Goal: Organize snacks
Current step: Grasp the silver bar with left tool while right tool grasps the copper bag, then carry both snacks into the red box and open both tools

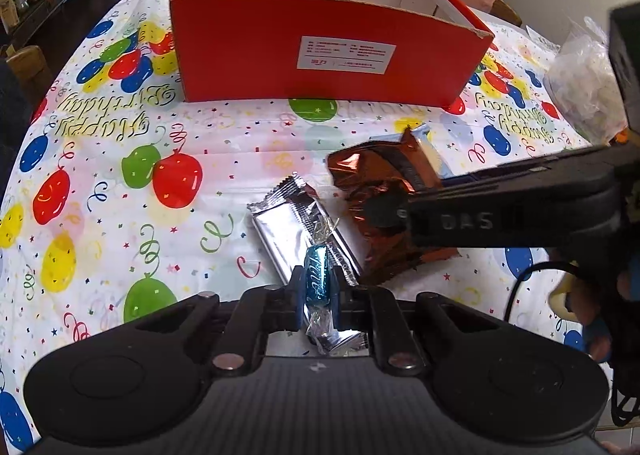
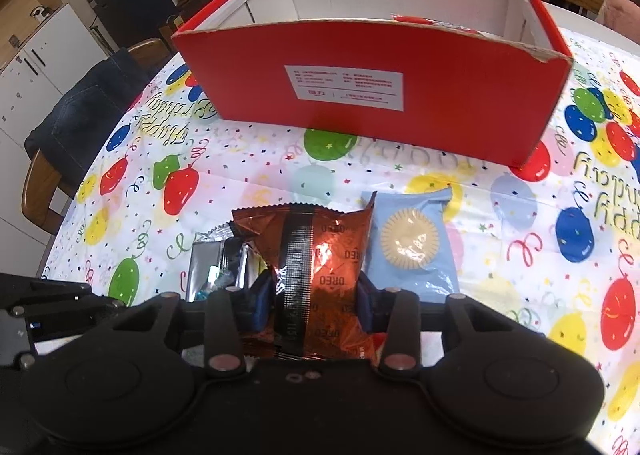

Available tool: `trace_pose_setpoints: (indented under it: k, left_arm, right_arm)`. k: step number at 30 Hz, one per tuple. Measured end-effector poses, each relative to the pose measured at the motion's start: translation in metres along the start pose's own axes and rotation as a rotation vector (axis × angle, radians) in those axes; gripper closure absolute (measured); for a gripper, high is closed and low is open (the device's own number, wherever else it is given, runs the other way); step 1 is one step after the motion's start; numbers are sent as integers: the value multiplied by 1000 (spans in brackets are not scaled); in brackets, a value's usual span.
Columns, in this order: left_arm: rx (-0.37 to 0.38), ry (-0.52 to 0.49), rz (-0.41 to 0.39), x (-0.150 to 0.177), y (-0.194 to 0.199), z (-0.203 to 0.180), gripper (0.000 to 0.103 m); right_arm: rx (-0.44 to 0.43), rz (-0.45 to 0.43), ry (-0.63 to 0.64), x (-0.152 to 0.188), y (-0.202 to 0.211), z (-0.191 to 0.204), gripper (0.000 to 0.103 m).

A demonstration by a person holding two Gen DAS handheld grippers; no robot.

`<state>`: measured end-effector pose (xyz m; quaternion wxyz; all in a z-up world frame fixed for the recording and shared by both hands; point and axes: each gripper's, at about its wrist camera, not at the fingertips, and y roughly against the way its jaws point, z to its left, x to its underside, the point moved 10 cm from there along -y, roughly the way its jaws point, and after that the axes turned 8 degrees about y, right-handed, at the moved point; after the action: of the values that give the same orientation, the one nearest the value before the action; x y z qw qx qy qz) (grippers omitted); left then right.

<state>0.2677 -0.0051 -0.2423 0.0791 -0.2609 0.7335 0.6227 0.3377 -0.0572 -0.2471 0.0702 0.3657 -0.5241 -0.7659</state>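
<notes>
Mid-task: left gripper [image 1: 317,287] clamped on teal candy [image 1: 316,275], right gripper [image 2: 316,297] closed around copper Oreo packet [image 2: 316,255], both near table's front edge; silver bar [image 1: 296,231] and blue biscuit pack [image 2: 408,243] awaiting red box [image 2: 372,95].

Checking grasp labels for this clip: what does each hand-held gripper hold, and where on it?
Left hand-held gripper: the blue candy, pinched across its middle. Right hand-held gripper: the brown cookie packet, squeezed across its lower half.
</notes>
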Motion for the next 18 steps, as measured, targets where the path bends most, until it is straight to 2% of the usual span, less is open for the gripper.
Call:
trace_pose_setpoints:
  k: [9, 18]
  left_arm:
    - [13, 66, -14, -3, 13, 17, 91]
    - [25, 76, -72, -17, 42, 20, 91]
  right_arm:
    - [-21, -42, -60, 8, 31, -4, 64]
    - [-10, -104, -72, 8, 68, -5, 64]
